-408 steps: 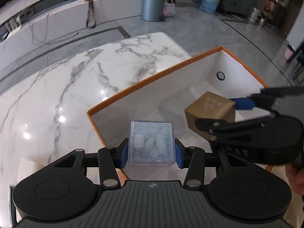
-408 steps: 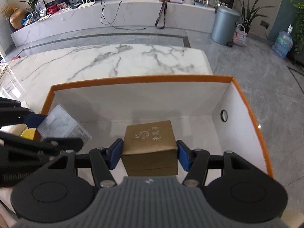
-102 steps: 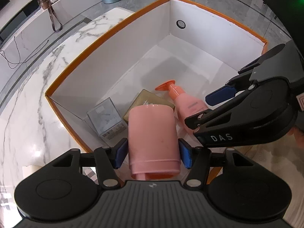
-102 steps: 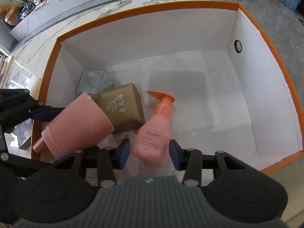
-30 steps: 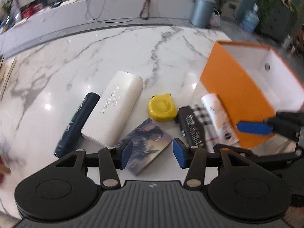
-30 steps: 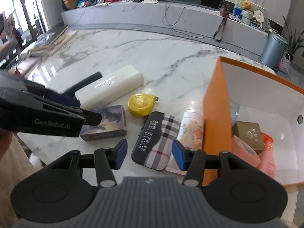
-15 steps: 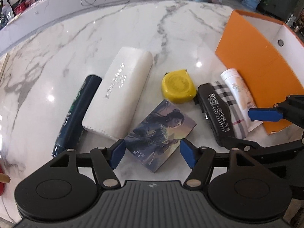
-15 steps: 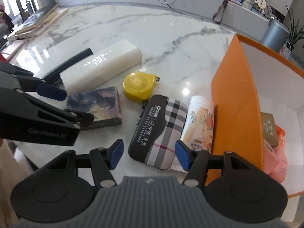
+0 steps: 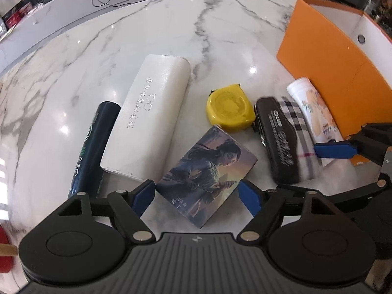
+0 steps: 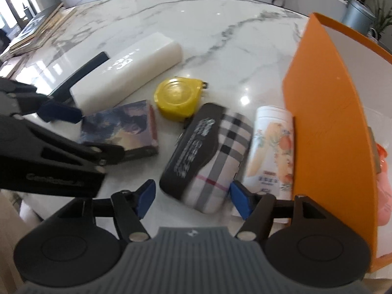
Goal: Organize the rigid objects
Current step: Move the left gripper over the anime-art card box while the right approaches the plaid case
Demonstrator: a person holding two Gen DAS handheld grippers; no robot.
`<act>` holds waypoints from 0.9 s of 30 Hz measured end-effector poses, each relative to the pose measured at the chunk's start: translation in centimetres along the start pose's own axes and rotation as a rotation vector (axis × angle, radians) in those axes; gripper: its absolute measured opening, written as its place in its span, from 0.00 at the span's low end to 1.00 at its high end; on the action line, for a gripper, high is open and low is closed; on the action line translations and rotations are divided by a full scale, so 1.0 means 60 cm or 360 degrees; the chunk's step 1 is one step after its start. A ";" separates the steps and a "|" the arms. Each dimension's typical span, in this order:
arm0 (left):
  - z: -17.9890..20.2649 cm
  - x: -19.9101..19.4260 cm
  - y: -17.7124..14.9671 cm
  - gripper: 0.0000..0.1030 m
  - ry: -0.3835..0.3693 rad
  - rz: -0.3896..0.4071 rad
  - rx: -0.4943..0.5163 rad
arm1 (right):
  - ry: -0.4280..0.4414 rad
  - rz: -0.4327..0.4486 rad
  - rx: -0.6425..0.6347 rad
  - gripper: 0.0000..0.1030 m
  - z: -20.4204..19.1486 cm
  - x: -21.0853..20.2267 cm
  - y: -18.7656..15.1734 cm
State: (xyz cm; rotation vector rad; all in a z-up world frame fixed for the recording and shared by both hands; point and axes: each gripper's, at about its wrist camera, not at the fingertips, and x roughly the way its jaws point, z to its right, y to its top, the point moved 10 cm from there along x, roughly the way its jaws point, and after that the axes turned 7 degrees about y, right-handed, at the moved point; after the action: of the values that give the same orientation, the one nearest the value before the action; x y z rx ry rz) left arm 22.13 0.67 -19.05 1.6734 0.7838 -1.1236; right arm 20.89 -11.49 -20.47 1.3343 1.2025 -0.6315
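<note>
Roughly: marble bench (image 9: 152, 24), orange box (image 9: 325, 66) at right edge. Then white case (image 9: 149, 120), dark tube (image 9: 93, 144) touching it, plaid case (image 10: 208, 154), floral bottle (image 10: 272, 149) against box, picture box (image 9: 208, 169), yellow tape measure (image 9: 229, 109). Left gripper (image 9: 197, 197) just spread wide, fingers straddling picture box, ungripped. Right gripper (image 10: 192, 197) released, flanking plaid case.

Both grippers, left (image 9: 197, 194) and right (image 10: 191, 197), are built in black plastic with blue pads, silver screws and ribbed grey bodies; blurred white lettering possibly reads "GenRobot".
</note>
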 end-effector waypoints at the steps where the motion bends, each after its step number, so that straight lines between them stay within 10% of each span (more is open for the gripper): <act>1: 0.002 0.000 -0.001 0.88 0.0009 0.0000 0.0016 | 0.0016 0.0000 -0.0012 0.56 -0.004 0.000 0.000; 8: 0.005 0.014 -0.026 0.63 -0.0094 -0.0158 -0.0004 | 0.0109 -0.0068 -0.0058 0.53 -0.029 0.006 -0.019; 20: 0.018 -0.040 0.015 0.75 -0.0005 0.0172 0.0184 | 0.0051 -0.0052 -0.0047 0.57 -0.006 -0.017 -0.016; 27: 0.033 0.002 0.027 0.81 -0.0022 0.0123 0.0377 | 0.0024 -0.0032 -0.0122 0.60 -0.016 -0.016 -0.004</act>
State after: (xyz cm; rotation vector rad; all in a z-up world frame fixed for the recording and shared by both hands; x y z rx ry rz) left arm 22.95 -1.73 -18.86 1.8727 0.5891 -1.2094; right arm 20.10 -10.92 -19.55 1.2661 1.2420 -0.5849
